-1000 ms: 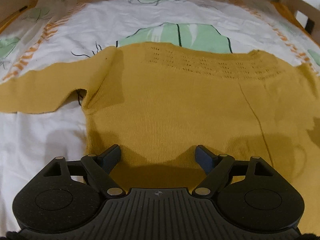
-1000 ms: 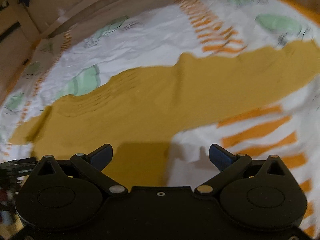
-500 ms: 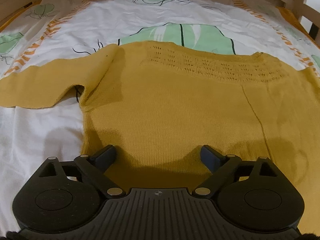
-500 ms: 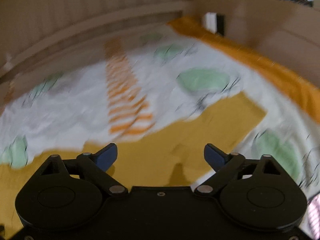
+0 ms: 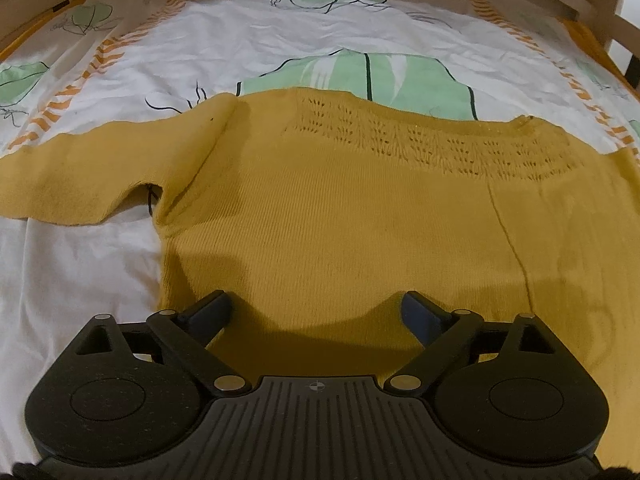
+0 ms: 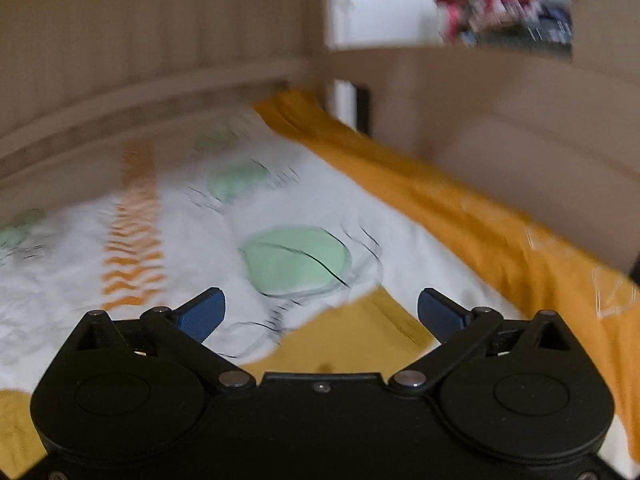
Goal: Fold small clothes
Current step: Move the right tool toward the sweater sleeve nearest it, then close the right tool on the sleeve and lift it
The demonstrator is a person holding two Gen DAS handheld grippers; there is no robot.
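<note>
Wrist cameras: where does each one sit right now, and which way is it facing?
Left wrist: sits behind the open left gripper, angled down over the mustard sweater spread on the patterned sheet; only its fingers show.
Right wrist: sits behind the open right gripper, facing the sweater's sleeve end and the orange bed edge; blurred.
Shared: sweater and sheet.

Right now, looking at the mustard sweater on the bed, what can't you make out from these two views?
- Left wrist view: the sweater's bottom hem, hidden behind the left gripper; its right sleeve, cut off by the frame edge.
- Right wrist view: the bedsheet print and the red things beyond the bed, smeared by motion blur.
</note>
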